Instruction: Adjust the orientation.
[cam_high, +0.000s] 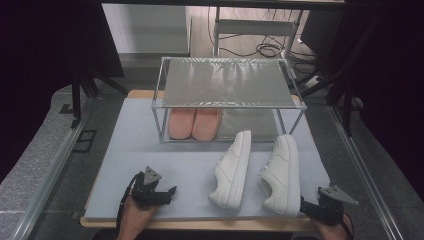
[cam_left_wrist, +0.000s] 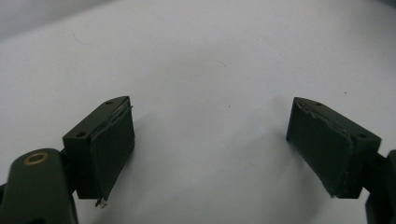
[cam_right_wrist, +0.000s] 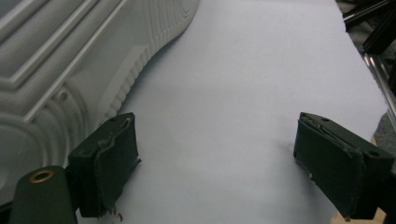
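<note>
Two white sneakers lie on the pale mat (cam_high: 165, 155), toes pointing away: the left sneaker (cam_high: 232, 170) and the right sneaker (cam_high: 281, 175). My left gripper (cam_high: 170, 194) rests near the mat's front left, well apart from the left sneaker. In the left gripper view it is open (cam_left_wrist: 210, 107) over bare mat with nothing between its pads. My right gripper (cam_high: 304, 204) sits at the front right, just beside the right sneaker's heel. In the right gripper view it is open (cam_right_wrist: 215, 126), the white sneaker's sole and heel (cam_right_wrist: 70, 60) lying just outside its left pad (cam_right_wrist: 116, 154).
A metal-framed rack (cam_high: 227, 82) with a grey top shelf stands at the back of the mat. A pair of pink shoes (cam_high: 194, 123) sits on its lower level at the left. Dark stands and cables surround the table; the mat's front edge is close to both hands.
</note>
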